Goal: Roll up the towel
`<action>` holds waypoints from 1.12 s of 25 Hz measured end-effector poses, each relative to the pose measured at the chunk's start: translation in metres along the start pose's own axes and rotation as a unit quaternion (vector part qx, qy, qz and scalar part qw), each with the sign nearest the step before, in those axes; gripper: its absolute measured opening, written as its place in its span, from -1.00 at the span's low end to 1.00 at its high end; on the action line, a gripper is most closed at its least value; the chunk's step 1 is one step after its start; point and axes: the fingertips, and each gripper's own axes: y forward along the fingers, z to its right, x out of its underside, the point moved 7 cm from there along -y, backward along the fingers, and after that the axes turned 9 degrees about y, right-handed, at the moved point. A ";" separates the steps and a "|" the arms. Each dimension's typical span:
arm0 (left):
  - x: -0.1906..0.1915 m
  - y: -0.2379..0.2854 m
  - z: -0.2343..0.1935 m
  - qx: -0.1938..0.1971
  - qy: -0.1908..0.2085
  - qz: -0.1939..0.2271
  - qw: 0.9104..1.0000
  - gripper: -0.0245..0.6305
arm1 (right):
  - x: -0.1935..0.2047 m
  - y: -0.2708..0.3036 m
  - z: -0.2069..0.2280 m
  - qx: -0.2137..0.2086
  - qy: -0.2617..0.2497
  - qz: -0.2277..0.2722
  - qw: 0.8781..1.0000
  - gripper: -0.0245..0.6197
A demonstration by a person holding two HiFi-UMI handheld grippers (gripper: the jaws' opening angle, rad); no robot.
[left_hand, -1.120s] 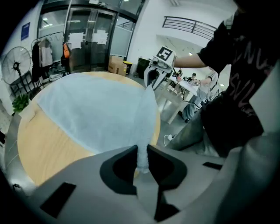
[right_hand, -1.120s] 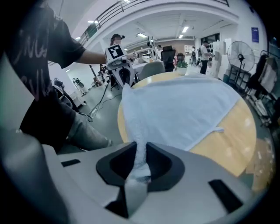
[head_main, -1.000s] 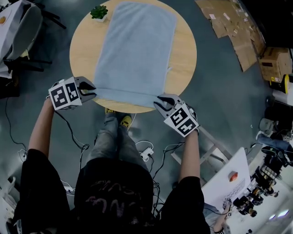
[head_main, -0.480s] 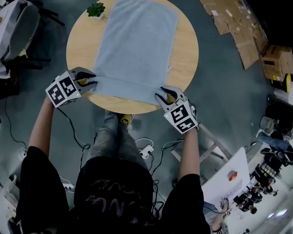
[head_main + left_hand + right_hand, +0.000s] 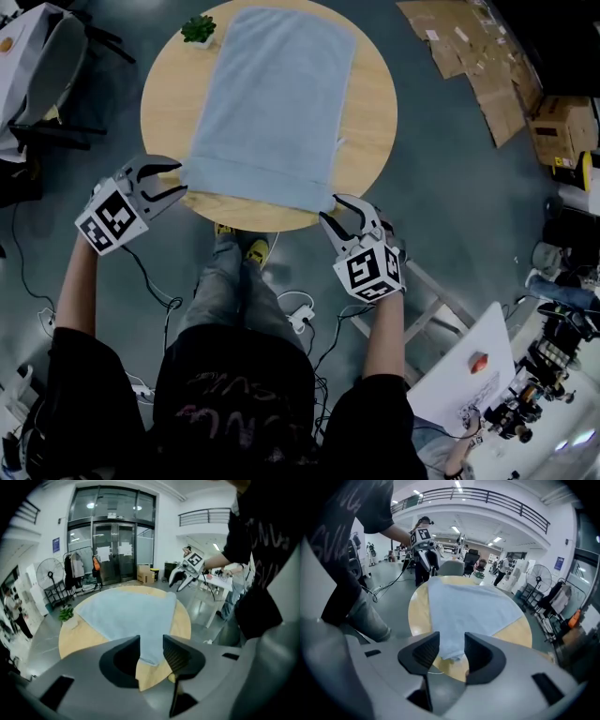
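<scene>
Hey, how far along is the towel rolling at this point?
Done: the towel has its near edge turned over into one narrow fold. In hand: nothing; the left gripper and right gripper have just been opening their jaws beside its near corners, pads off the cloth. Left: nearly all of it lies flat on the table, unrolled toward the potted plant.

table point(image 5: 370, 112): round, wooden | potted plant point(image 5: 200, 28): table's far-left edge | cardboard point(image 5: 473, 56): on floor point(image 5: 450, 187)

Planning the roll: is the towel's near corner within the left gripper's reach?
Likely yes: the left gripper, jaws just opened and gripping nothing, hangs right at the towel corner; nothing stands between.
</scene>
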 end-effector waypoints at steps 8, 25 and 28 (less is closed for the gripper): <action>0.006 0.069 0.028 -0.023 0.157 -0.117 0.980 -0.14 | 0.000 0.056 -0.015 -0.006 -0.100 -0.039 0.994 -0.24; 0.012 0.056 0.055 0.173 0.034 -0.130 0.976 -0.73 | 0.010 0.038 -0.034 -0.203 0.039 -0.104 0.973 -0.73; 0.008 0.052 0.046 0.195 -0.019 -0.095 0.976 -0.72 | 0.008 0.034 -0.023 -0.202 0.073 -0.091 0.972 -0.70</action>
